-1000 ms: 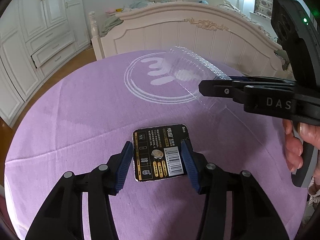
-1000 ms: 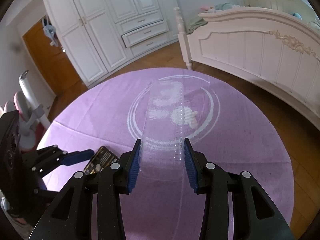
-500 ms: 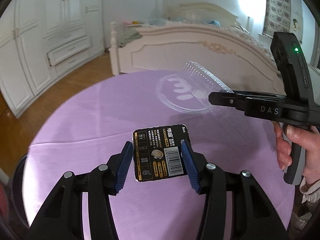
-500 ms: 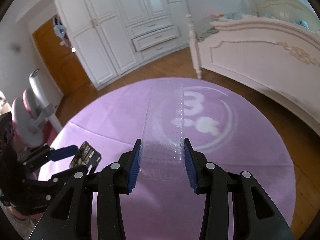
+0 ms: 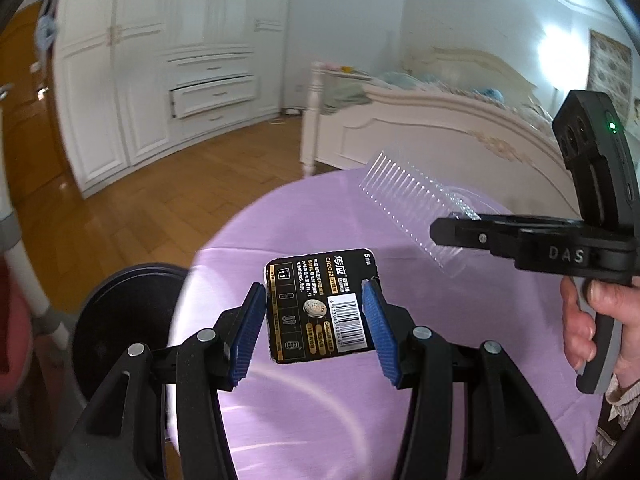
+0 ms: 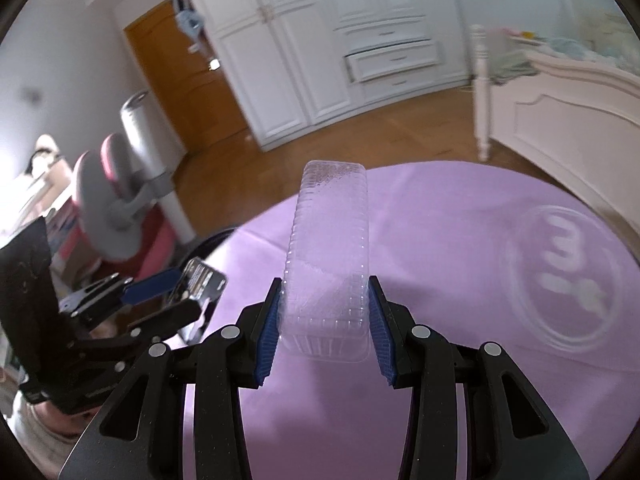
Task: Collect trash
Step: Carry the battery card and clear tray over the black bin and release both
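Note:
My left gripper is shut on a black battery blister card with a coin cell and a barcode, held above the purple tablecloth. My right gripper is shut on a long clear ribbed plastic tray, which sticks out forward over the cloth. In the left wrist view the right gripper reaches in from the right, gripped by a hand, with the clear tray ahead of it. In the right wrist view the left gripper and its card show at the left.
A round black bin sits on the floor just past the table's left edge. A pink and grey chair stands further left. White wardrobes, a wooden floor and a white bed lie beyond the round table.
Both grippers swung to the left with their loads and rose a little. The table's left edge, the black bin and the chair came into view; the white logo slid off to the right.

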`<state>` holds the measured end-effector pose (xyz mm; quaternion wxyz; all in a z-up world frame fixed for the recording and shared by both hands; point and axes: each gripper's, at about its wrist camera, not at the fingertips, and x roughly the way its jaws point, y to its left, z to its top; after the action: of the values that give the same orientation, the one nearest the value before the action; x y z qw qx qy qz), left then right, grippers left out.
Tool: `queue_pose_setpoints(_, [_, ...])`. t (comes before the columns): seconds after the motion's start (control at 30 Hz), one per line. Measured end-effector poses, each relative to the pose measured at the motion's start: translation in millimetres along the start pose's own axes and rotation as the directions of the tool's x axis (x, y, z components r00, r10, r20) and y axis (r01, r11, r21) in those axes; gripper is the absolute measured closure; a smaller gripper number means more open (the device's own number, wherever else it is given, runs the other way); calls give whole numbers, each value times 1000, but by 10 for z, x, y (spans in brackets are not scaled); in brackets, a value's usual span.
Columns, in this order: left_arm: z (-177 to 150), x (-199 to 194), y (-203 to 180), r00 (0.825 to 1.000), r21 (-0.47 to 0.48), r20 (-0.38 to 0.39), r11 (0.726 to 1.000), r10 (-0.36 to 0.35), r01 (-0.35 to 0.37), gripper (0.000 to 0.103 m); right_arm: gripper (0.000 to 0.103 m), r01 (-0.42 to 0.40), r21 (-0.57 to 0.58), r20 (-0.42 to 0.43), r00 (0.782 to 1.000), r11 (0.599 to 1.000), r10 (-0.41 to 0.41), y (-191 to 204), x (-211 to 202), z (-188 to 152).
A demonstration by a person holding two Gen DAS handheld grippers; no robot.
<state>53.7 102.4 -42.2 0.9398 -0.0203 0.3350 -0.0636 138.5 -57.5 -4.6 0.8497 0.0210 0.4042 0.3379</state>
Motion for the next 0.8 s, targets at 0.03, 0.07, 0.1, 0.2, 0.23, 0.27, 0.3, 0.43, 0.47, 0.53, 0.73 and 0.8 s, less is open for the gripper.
queue_pose_setpoints(0.03, [-14, -26, 106, 1000, -17, 5, 1000, 12, -11, 53, 62, -15, -5, -10, 1000, 1000, 15, 86, 71, 38])
queue_pose_setpoints(0.07, [-27, -47, 191, 1000, -29, 7, 999, 21, -21, 53, 62, -28, -12, -22, 999, 1000, 28, 169, 152, 80])
queue_pose_setpoints(0.1, [-43, -69, 304, 999, -48, 10, 998, 35, -34, 53, 62, -40, -18, -32, 999, 999, 39, 251, 223, 116])
queue_pose_setpoints(0.2, [-84, -126, 556, 998, -89, 13, 994, 65, -64, 53, 62, -76, -30, -59, 996, 997, 74, 481, 429, 220])
queue_pose_setpoints(0.23, [-91, -143, 615, 997, -99, 13, 992, 74, -72, 53, 62, -87, -34, -69, 994, 996, 85, 556, 505, 255])
queue_pose_setpoints(0.27, [-108, -169, 691, 996, -111, 13, 990, 84, -82, 53, 62, -100, -37, -80, 992, 994, 97, 644, 593, 295])
queue_pose_setpoints(0.3, [-124, -186, 787, 995, -126, 13, 987, 97, -95, 53, 62, -111, -39, -88, 990, 993, 107, 710, 659, 325])
queue_pose_setpoints(0.43, [-179, -234, 1061, 991, -167, 6, 977, 134, -131, 53, 62, -157, -26, -124, 980, 987, 153, 928, 936, 422])
queue_pose_setpoints(0.47, [-192, -235, 1130, 990, -178, 3, 974, 142, -139, 53, 62, -169, -23, -135, 977, 985, 164, 999, 1022, 458])
queue_pose_setpoints(0.53, [-226, -229, 1234, 987, -194, -4, 968, 159, -157, 53, 62, -181, -19, -147, 973, 983, 177, 1106, 1144, 497])
queue_pose_setpoints(0.73, [-310, -149, 1524, 982, -240, -28, 952, 189, -190, 53, 62, -208, -3, -191, 960, 978, 204, 1328, 1484, 575])
queue_pose_setpoints(0.8, [-323, -107, 1625, 981, -250, -37, 948, 192, -195, 53, 62, -213, 1, -206, 956, 977, 209, 1385, 1592, 601])
